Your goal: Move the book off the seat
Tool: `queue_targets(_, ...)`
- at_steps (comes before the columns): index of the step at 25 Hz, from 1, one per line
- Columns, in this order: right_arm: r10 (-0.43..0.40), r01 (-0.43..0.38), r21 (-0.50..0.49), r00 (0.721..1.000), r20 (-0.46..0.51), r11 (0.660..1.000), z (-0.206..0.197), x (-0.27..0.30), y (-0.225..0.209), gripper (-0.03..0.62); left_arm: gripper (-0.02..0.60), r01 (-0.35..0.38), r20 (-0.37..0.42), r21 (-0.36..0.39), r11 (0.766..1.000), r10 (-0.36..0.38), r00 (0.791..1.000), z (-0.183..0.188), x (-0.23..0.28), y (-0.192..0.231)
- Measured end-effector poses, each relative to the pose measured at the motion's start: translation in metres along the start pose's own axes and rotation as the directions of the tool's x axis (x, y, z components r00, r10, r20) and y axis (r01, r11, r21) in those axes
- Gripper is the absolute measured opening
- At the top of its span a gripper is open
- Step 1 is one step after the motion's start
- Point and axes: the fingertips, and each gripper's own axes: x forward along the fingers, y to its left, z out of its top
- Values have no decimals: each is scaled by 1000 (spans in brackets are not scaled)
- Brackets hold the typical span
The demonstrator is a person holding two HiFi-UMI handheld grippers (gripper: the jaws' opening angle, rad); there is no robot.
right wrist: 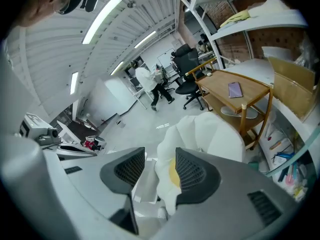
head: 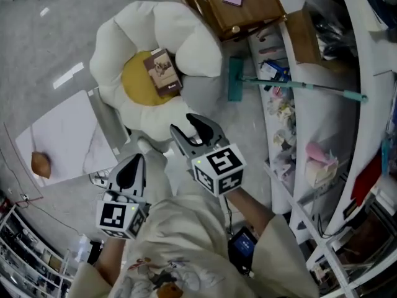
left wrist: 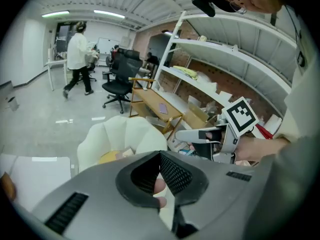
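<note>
A brown book (head: pixel 163 71) lies flat on the yellow seat cushion (head: pixel 138 82) of a white flower-shaped chair (head: pixel 195 51). Both grippers hang short of the chair, on the near side, pointing toward it. My right gripper (head: pixel 186 125) is open, nothing between its pads; in the right gripper view its jaws (right wrist: pixel 160 156) frame the chair's near petals and a strip of yellow cushion (right wrist: pixel 173 173). My left gripper (head: pixel 133 164) is lower left of it, tips together and empty. The left gripper view shows its jaws (left wrist: pixel 159 155) meeting at the tip, with the chair (left wrist: pixel 125 131) beyond.
A white low table (head: pixel 68 135) with a brown round object (head: pixel 40 164) stands left of the chair. Behind the chair are a wooden desk (head: pixel 251 8), a teal mop (head: pixel 291 85) and cluttered white shelves (head: pixel 372 73). A person (left wrist: pixel 77 59) walks in the distance near office chairs (left wrist: pixel 120 79).
</note>
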Motion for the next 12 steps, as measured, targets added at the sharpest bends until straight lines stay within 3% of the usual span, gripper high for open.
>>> queue_targets(4,33,-34,-13,999,-43,999,0,19,-24,178,10,-76,2,-69,995,76,997,0,38,10)
queue_targets(12,68,-71,-30,993,-93,997,-17,59,-51,181,11,-124,-26,-160,979,121,992,-19,86,21)
